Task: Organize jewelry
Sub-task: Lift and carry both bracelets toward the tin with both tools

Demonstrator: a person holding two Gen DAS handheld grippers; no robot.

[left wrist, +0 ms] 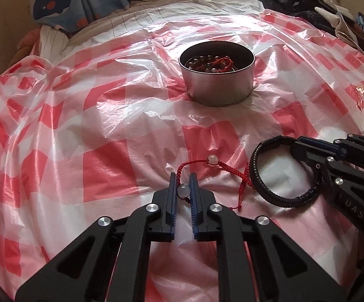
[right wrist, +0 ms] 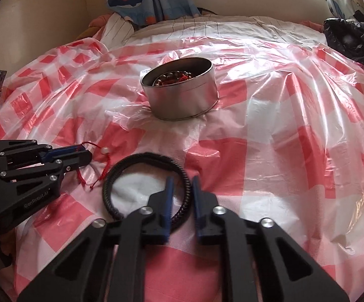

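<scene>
A red cord bracelet (left wrist: 216,167) with white beads lies on the red-and-white checked plastic sheet (left wrist: 106,130). My left gripper (left wrist: 183,178) has its jaws narrowly apart around the cord and one white bead (left wrist: 183,191). It also shows in the right wrist view (right wrist: 81,153). A black braided bracelet (left wrist: 277,171) lies to the right. My right gripper (right wrist: 182,183) straddles its band (right wrist: 185,176), jaws narrowly apart, one finger inside the loop. A round metal tin (left wrist: 217,75) further back holds several bead bracelets (left wrist: 212,63).
The sheet covers a bed. A whale-print curtain (left wrist: 63,2) hangs at the back left. Dark clothes (left wrist: 307,2) are piled at the back right. The tin also shows in the right wrist view (right wrist: 180,93).
</scene>
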